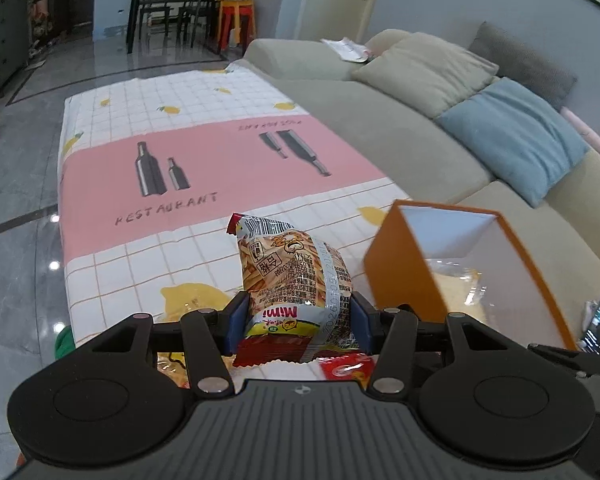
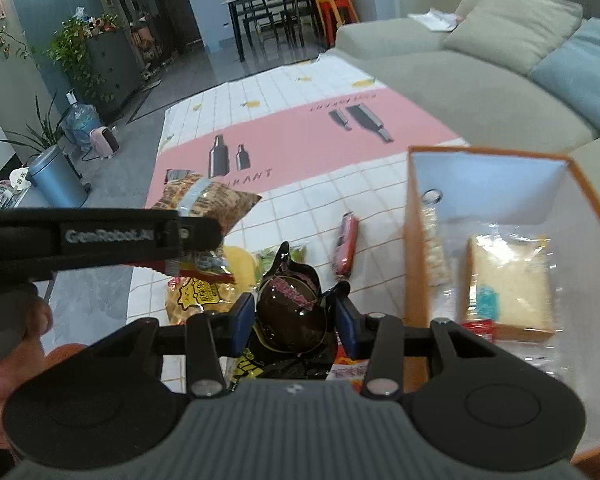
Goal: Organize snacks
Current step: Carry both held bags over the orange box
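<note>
Labels: left gripper [image 1: 296,316] pinches "Mimi" stick-snack pack [image 1: 294,280], lifted over "RESTAURANT" tablecloth [image 1: 204,168], beside orange box [image 1: 416,272]. Right gripper [image 2: 294,318] clamps dark glossy packet [image 2: 292,312], pink print unreadable. Wrapped bread slice [image 2: 508,284] in box, blurred. Left tool arm reads "GenRobot.AI".

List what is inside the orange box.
Inside the orange box: a wrapped bread slice, a clear packet against the left wall and a small red packet. The near corner is hidden behind the right tool.
</note>
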{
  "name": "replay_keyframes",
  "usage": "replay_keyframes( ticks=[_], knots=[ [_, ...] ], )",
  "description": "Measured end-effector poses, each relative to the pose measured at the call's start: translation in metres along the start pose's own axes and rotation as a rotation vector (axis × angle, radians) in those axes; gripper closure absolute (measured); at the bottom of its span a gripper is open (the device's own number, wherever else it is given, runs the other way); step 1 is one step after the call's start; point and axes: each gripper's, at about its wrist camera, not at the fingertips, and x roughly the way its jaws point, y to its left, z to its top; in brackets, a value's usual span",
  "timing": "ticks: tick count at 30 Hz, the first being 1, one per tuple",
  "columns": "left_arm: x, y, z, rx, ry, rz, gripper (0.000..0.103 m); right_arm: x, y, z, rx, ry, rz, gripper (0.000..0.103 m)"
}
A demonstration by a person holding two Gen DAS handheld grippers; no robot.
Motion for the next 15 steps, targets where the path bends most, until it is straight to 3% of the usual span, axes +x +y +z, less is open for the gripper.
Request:
replay_keyframes(
  ticks=[9,15],
  knots=[
    [-0.018,-0.062,-0.001,0.157,-0.002,-0.115,0.044,-0.056,-0.047,-0.009,0.003,-0.051,-0.101,0.061],
    [-0.002,-0.123,-0.004,0.329,0.095,-0.18,0.044,-0.063,-0.088,-0.01,-0.048,0.047,-0.167,0.06]
  ],
)
